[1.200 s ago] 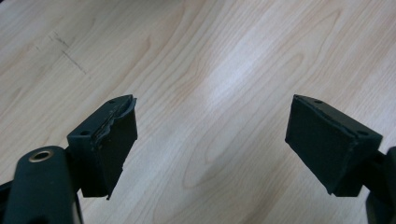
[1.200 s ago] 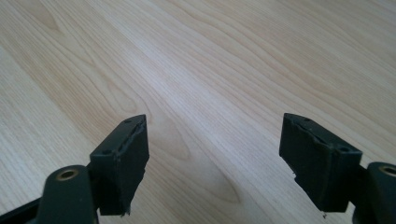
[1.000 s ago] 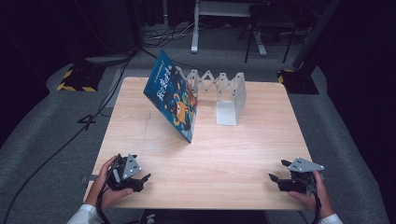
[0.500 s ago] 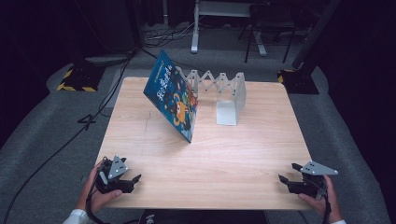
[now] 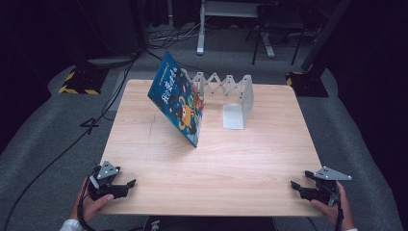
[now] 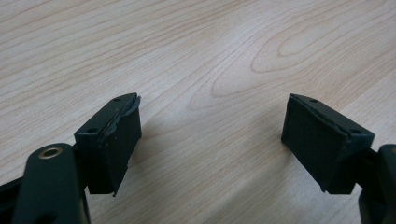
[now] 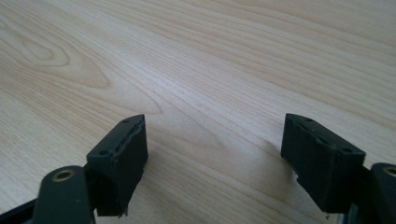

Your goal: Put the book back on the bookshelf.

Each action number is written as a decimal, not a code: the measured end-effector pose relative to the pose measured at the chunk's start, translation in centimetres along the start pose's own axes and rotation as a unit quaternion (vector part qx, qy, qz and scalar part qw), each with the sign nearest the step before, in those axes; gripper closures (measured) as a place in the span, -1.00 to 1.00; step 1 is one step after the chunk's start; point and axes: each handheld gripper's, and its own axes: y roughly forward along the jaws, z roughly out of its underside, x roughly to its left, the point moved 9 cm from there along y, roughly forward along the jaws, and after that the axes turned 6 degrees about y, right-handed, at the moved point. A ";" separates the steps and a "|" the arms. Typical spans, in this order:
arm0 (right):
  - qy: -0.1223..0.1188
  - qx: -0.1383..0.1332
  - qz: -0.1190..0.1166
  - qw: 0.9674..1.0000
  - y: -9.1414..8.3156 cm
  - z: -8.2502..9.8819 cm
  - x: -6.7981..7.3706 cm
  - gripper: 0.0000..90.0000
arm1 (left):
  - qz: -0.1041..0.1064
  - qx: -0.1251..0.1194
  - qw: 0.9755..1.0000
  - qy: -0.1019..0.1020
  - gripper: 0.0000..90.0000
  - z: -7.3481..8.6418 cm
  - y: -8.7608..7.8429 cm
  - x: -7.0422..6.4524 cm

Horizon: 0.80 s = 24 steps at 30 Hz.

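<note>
A blue picture book (image 5: 178, 103) stands tilted on the wooden table (image 5: 216, 163), leaning toward a white folding book rack (image 5: 231, 91) behind it. My left gripper (image 5: 129, 186) rests at the table's near left corner, held in a hand. Its jaws are open over bare wood (image 6: 212, 121) and have just closed a little, with nothing between them. My right gripper (image 5: 295, 186) sits at the near right corner, also hand-held. Its jaws stand open over bare wood (image 7: 215, 140), have just opened slightly, and hold nothing. Both grippers are far from the book.
The rack's white base plate (image 5: 233, 118) lies on the table right of the book. Grey carpet surrounds the table, with black cables (image 5: 72, 139) on the left. Stand bases (image 5: 79, 79) and a desk frame (image 5: 231, 29) stand beyond the far edge.
Both hands have drawn back toward the table's near edge and sunk slightly, the left toward the left corner, the right toward the right corner. The book and rack have not moved.
</note>
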 end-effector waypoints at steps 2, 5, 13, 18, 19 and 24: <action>0.004 0.000 -0.001 1.000 0.0 0.0 -0.1 -0.50 | -0.003 0.001 1.000 -0.001 -0.56 0.0 0.0 0.0; 0.005 0.001 0.000 1.000 0.1 0.0 -0.1 -0.51 | -0.004 0.000 1.000 -0.002 -0.56 0.0 0.0 0.0; 0.005 0.001 0.003 1.000 0.0 0.0 -0.1 -0.51 | 0.005 0.001 1.000 0.013 -0.56 0.2 -0.1 -0.3; 0.006 0.001 0.003 1.000 0.0 0.0 -0.1 -0.52 | 0.001 0.001 1.000 0.005 -0.56 0.2 -0.1 -0.2; 0.006 0.001 0.003 1.000 0.0 0.0 -0.1 -0.52 | 0.000 0.001 1.000 0.005 -0.56 0.2 -0.2 -0.2; 0.006 0.002 0.002 1.000 0.0 0.0 -0.1 -0.52 | 0.001 0.001 1.000 0.005 -0.56 0.2 -0.1 -0.2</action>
